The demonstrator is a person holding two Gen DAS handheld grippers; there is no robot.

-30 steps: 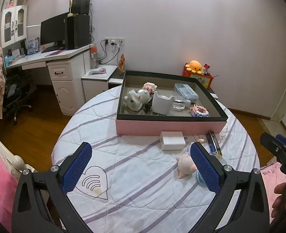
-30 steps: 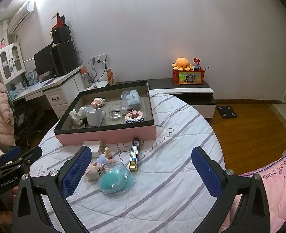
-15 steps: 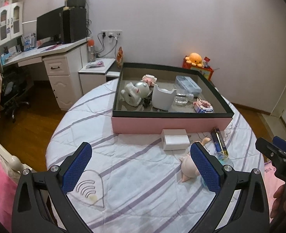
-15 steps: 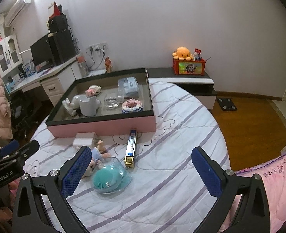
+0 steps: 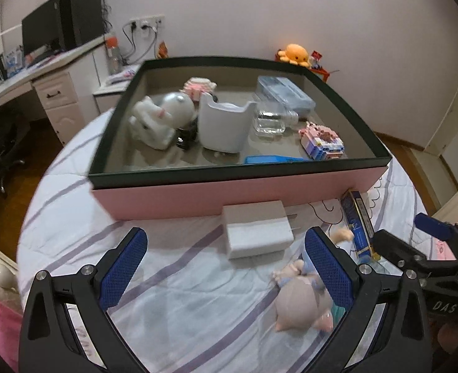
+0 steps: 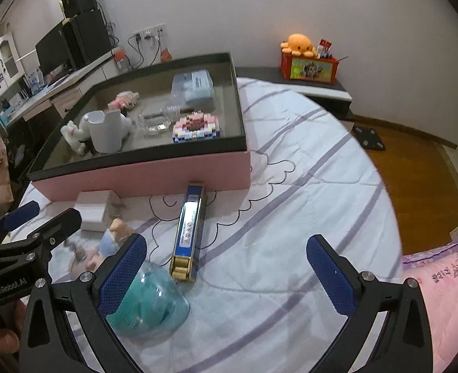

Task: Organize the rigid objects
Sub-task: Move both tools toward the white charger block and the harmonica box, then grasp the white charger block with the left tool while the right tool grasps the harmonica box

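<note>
The white charger (image 5: 256, 233) lies on the bed (image 5: 173, 283) just ahead of the left claw (image 5: 225, 272), whose fingers stand apart, holding nothing. A pink doll (image 5: 300, 304) is half hidden behind its right finger. The right claw (image 6: 225, 275), also apart, partly covers a teal dome (image 6: 151, 307); the blue harmonica (image 6: 190, 228) lies ahead, touching the pink tray (image 6: 154, 171).

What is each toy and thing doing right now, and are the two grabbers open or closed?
Left gripper: open, empty.
Right gripper: open, empty.
Pink box with dark rim: lidless, holding several things.
White square charger: outside the box, flat on the bedspread, prongs out.
Pink pig doll: lying on its side.
Long blue and gold case: lying flat, one end by the box.
Teal brush in clear shell: resting on the bedspread.
</note>
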